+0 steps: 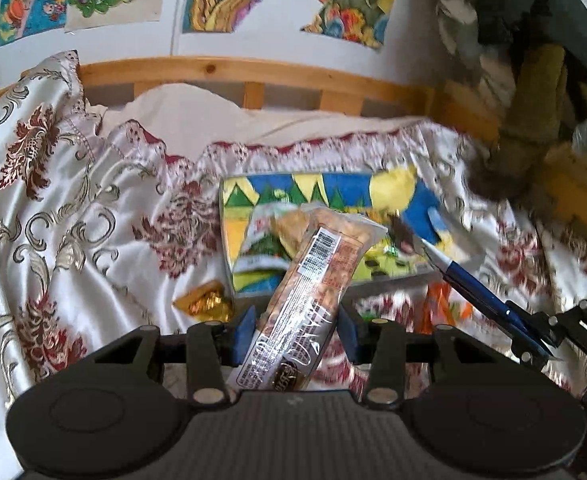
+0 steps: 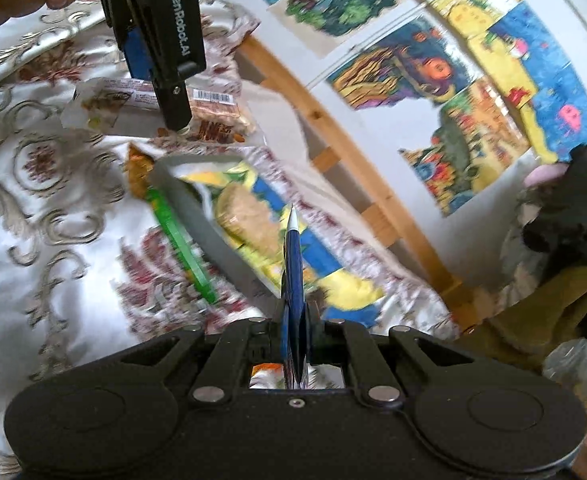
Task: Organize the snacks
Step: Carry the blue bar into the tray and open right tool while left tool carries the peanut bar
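My left gripper (image 1: 296,326) is shut on a long clear-wrapped biscuit bar (image 1: 313,280) with a barcode label, held slanted above the bed. In the right wrist view the same gripper (image 2: 173,116) hangs at the upper left with the bar (image 2: 213,108) across its fingers. Beyond it lies a shallow box (image 1: 333,192) lined with a colourful drawing, with a snack bag (image 1: 269,240) inside. My right gripper (image 2: 292,220) is shut with nothing visible between its blue fingers. Its tip (image 1: 427,246) points over the box's right side.
A gold-wrapped sweet (image 1: 205,300) lies left of the box and an orange packet (image 1: 441,304) lies near its front right. A long green packet (image 2: 181,240) lies along the box's grey wall (image 2: 213,248). The patterned satin cover (image 1: 73,200), the wooden rail (image 1: 253,72) and dark clothes (image 1: 525,80) surround them.
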Demonstrator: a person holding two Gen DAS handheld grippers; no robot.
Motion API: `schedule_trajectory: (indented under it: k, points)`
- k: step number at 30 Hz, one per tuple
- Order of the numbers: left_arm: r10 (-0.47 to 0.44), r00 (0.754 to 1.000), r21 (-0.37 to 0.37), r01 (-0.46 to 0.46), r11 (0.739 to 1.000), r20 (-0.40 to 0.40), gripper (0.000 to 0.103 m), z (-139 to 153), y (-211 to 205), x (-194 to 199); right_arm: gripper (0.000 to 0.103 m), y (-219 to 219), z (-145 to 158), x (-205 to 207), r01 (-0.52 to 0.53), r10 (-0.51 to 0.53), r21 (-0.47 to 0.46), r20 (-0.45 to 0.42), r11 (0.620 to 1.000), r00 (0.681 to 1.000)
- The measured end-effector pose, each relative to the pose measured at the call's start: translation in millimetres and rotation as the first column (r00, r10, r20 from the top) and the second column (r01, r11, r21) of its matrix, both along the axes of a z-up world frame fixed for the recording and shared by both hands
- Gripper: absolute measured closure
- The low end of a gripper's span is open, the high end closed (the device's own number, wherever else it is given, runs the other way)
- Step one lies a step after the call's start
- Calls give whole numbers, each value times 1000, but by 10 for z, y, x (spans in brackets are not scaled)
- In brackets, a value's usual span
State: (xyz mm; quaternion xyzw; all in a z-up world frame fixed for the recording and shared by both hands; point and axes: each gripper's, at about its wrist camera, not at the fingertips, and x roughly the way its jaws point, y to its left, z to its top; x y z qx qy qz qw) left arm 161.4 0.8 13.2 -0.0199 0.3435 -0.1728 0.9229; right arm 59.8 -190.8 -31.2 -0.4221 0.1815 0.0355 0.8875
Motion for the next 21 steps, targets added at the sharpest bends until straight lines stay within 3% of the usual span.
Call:
schedule_trajectory:
  k: [6,7,9,11,13,18,21]
  points:
    - [45,994,11,-47,999,104,58,189,-198,267,96,-145,117,333,17,-20,34,86,999,996]
    - [45,991,-1,-45,999,122,70,220,-249,334,96,-162,119,412,18,-22,46,93,999,995]
    - [36,990,-37,-31,999,135,71,257,-369,495,96,-187,97,612,16,-22,54,111,998,994]
    - [32,991,-52,-26,998,127,71,196,-490,664,96,-201,43,819,18,-24,62,106,998,994]
    - [38,994,-20,-36,999,99,71,20,-582,880,96,-209,-27,1003,27,-33,67,86,997,996]
    - [52,998,-71,-54,996,-34,70,-370,-426,1109,96,-306,-188,1340,64,-68,128,28,990,997]
    - [70,997,-62,-72,996,-19,62,-410,-309,1055,96,-313,-279,1498,71,-76,119,31,990,997]
